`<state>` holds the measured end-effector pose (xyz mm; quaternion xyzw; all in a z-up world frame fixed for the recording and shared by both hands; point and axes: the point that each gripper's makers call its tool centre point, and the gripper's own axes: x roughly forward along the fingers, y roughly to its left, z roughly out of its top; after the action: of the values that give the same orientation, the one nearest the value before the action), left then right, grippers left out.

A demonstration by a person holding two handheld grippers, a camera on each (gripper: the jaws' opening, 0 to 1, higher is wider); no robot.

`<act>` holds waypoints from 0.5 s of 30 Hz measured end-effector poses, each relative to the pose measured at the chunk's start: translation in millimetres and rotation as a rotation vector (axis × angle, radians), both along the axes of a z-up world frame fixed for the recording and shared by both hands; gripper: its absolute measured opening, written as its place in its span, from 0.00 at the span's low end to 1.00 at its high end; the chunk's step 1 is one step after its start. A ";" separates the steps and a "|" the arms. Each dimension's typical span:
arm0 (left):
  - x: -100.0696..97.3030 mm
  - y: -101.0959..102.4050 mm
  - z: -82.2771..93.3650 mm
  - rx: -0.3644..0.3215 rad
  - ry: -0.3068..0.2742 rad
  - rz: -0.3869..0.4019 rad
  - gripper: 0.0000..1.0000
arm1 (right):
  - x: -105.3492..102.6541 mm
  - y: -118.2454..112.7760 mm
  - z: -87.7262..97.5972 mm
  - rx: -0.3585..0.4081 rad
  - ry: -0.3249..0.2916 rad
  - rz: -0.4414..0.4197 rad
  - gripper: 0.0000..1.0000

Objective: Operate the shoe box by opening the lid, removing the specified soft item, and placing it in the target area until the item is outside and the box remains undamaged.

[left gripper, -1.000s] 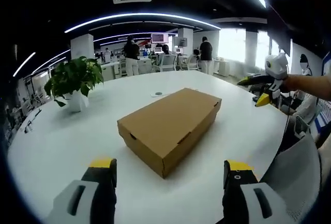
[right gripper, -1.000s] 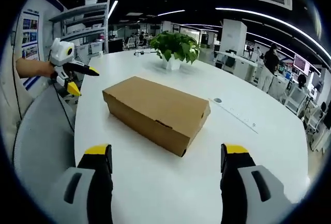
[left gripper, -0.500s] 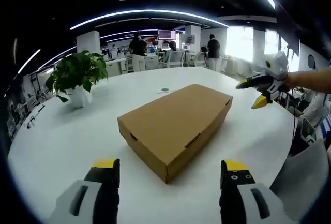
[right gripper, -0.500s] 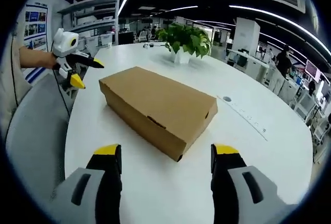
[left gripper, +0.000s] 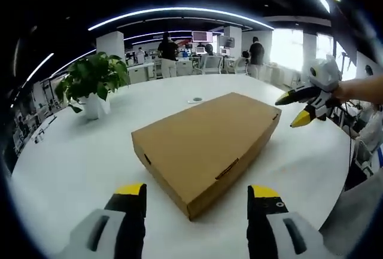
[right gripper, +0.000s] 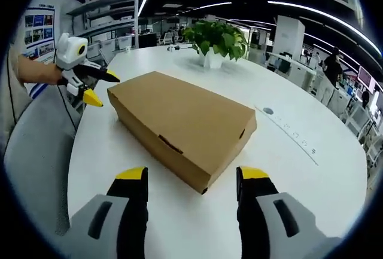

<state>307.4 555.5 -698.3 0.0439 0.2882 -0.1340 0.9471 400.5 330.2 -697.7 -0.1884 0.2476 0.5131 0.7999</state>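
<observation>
You've got 1 cardboard shoe box (left gripper: pixel 206 141) on 1 white table (left gripper: pixel 72 163), 1 potted plant (left gripper: pixel 94 82) further back, and 2 grippers: left gripper (left gripper: pixel 197 193), right gripper (right gripper: pixel 191 177). A few people stand far behind.

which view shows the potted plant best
The right gripper view: the potted plant stands beyond the box, near centre, leaves and white pot clear. The left gripper view has it off to the left edge, more stretched.

Closed shoe box (left gripper: pixel 206 140) on white table (left gripper: pixel 72 163); left gripper (left gripper: pixel 196 196) fingers apart.
</observation>
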 end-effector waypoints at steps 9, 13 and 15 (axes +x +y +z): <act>6.4 0.8 -6.3 0.014 0.013 0.008 0.61 | 7.8 4.6 -5.5 0.001 0.011 -0.016 0.48; 6.9 2.1 -10.4 0.014 0.023 0.015 0.57 | 9.1 9.6 -8.7 0.006 0.020 -0.016 0.48; 7.5 2.2 -11.1 0.003 0.021 0.022 0.55 | 9.9 11.9 -9.6 0.011 0.025 -0.019 0.47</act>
<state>314.9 557.7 -709.4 0.0406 0.2990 -0.1235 0.9454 410.4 342.1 -707.3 -0.1750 0.2564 0.5091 0.8028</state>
